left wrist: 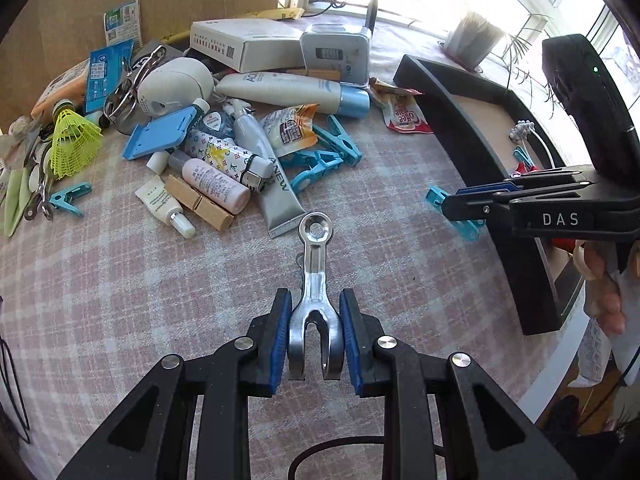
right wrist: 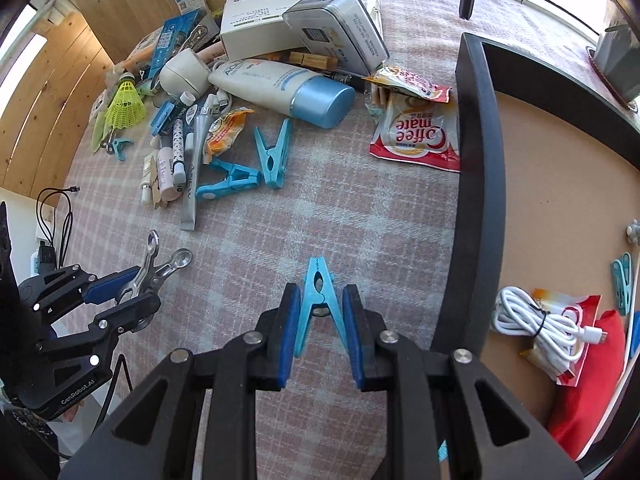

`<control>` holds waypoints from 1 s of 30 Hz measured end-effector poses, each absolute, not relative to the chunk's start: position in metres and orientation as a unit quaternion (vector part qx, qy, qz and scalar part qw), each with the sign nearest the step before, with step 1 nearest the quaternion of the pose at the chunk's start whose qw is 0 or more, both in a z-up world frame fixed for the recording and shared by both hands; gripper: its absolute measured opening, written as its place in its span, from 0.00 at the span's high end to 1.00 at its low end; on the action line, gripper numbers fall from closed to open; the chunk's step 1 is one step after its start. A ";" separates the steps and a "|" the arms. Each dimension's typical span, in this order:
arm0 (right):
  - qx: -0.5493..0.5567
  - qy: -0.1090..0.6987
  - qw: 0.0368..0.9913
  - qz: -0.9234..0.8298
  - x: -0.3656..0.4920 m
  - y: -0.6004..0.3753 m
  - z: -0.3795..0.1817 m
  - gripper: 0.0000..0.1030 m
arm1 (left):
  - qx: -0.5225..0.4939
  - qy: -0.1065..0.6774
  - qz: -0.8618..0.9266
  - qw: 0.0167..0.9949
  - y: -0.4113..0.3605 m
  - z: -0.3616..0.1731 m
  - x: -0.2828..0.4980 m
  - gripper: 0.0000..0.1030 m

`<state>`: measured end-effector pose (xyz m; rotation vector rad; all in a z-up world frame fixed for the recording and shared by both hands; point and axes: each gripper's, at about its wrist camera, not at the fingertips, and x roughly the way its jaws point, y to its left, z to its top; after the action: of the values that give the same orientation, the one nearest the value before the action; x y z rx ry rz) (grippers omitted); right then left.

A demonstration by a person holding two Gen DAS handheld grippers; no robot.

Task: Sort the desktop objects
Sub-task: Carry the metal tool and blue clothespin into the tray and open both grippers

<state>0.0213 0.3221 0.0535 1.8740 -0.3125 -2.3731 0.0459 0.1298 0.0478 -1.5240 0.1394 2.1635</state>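
- While the left gripper point(left wrist: 314, 336) clamps one metal clip point(left wrist: 315, 276) above the worktop point(left wrist: 160, 300), its fingers are narrow.
- Right gripper point(right wrist: 320, 328) pinches one blue clothespin point(right wrist: 319, 300) beside the black tray point(right wrist: 480, 200).
- Two blue clothespins point(right wrist: 256, 164) lie by the pile.

The red and white packet point(right wrist: 420, 136) says "Coffee mate". The grey tube point(left wrist: 280, 196) says "ANEW". The black tool point(left wrist: 560, 219) on the right has "DAS" on it. The other black tool point(right wrist: 76, 392) says "GenRobot.AI". The big white bottle point(right wrist: 272, 84) starts with "AQU".
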 end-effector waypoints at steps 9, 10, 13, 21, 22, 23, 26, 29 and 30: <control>0.589 -0.118 0.051 -0.798 0.039 0.342 0.081 0.79 | -0.534 0.046 0.806 0.250 0.156 0.073 0.037 0.78; 0.584 -0.119 0.048 -0.801 0.041 0.346 0.084 0.79 | -0.532 0.045 0.807 0.251 0.160 0.075 0.035 0.78; 0.572 -0.121 0.039 -0.810 0.050 0.358 0.096 0.79 | -0.527 0.040 0.808 0.259 0.172 0.084 0.029 0.78; 0.546 -0.138 -0.012 -0.826 0.067 0.410 0.109 0.79 | -0.499 0.040 0.812 0.302 0.235 0.110 0.019 0.78; 0.543 -0.139 -0.020 -0.828 0.072 0.418 0.112 0.79 | -0.495 0.042 0.811 0.308 0.245 0.112 0.020 0.78; 0.540 -0.141 -0.029 -0.829 0.077 0.428 0.115 0.79 | -0.492 0.044 0.810 0.315 0.255 0.114 0.020 0.78; 0.532 -0.148 -0.056 -0.832 0.091 0.452 0.120 0.79 | -0.487 0.048 0.806 0.333 0.285 0.117 0.020 0.78; 0.525 -0.156 -0.084 -0.832 0.105 0.479 0.125 0.79 | -0.487 0.049 0.800 0.346 0.311 0.118 0.020 0.78; 0.524 -0.160 -0.092 -0.831 0.109 0.487 0.125 0.79 | -0.488 0.050 0.798 0.350 0.319 0.117 0.020 0.78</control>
<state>0.1092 0.4870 0.1254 1.7503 -0.5345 -2.7777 0.0200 0.3193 0.1174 -1.2634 0.1294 2.0670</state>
